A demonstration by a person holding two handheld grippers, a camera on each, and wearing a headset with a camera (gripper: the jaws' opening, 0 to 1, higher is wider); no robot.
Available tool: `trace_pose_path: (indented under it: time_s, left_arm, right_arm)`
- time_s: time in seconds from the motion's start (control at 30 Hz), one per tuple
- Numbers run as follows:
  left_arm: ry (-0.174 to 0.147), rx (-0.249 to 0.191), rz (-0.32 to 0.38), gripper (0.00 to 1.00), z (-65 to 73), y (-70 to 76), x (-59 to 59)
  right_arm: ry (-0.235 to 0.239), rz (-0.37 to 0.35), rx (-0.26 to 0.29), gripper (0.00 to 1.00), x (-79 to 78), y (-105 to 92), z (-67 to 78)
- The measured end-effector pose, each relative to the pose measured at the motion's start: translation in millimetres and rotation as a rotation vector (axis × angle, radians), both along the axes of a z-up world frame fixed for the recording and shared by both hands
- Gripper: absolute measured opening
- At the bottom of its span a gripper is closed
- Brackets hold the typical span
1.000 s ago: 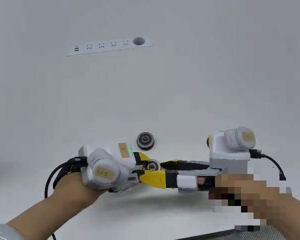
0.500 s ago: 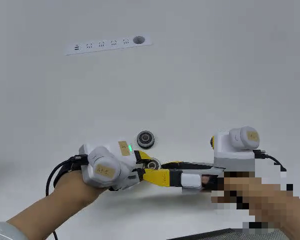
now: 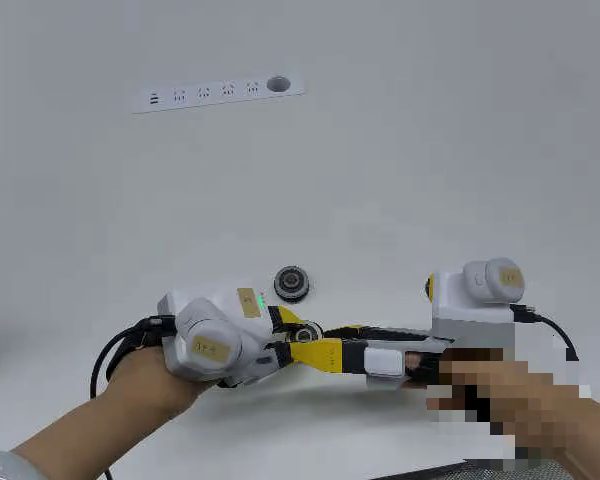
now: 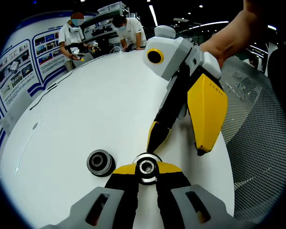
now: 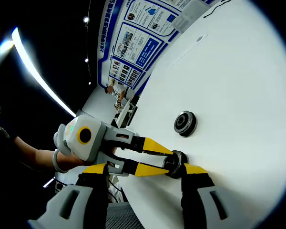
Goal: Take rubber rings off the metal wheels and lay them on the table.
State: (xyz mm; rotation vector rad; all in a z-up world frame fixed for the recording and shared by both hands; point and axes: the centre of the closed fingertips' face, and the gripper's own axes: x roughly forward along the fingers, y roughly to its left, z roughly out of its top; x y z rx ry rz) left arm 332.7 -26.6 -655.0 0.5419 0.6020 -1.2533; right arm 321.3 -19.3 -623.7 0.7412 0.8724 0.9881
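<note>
Got the left gripper (image 5: 166,160) clamped shut on one metal wheel (image 4: 147,168), low at the near side of the white table (image 3: 430,180). Looks like the black rubber ring (image 4: 147,156) isn't off it yet.

Got the right gripper (image 4: 175,150) lying in from the right, jaws spread wide, nothing gripped. Points leftward, pretty much nose to nose with the left one, so the wheel sits right at the meeting point.

Worth noting the key bit: not centred between the right jaws. Sits hard up against one jaw tip, with the other jaw well apart on the near side. Can't tell if that close tip is actually touching the rim.

So probably needs a small nudge to straddle the ring across its width before squeezing, then a peel rightward, away from the left grip. Risks pinching the left jaws instead if closed as is.

Also got a second wheel (image 3: 291,281) lying flat just beyond, on the far side, ring on, waiting its turn.
</note>
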Motion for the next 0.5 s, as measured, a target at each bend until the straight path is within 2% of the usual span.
trace_pose_path:
  time_s: [0.3,0.5]
  left_arm:
    - [0.0,0.002,-0.002,0.14,0.2,0.1,-0.2]
    - [0.0,0.004,-0.001,0.14,0.2,-0.1,-0.3]
  right_arm:
    - [0.002,-0.026,-0.046,0.43,3.7,-4.9,-8.1]
    - [0.004,-0.036,-0.074,0.35,6.6,-7.6,-14.8]
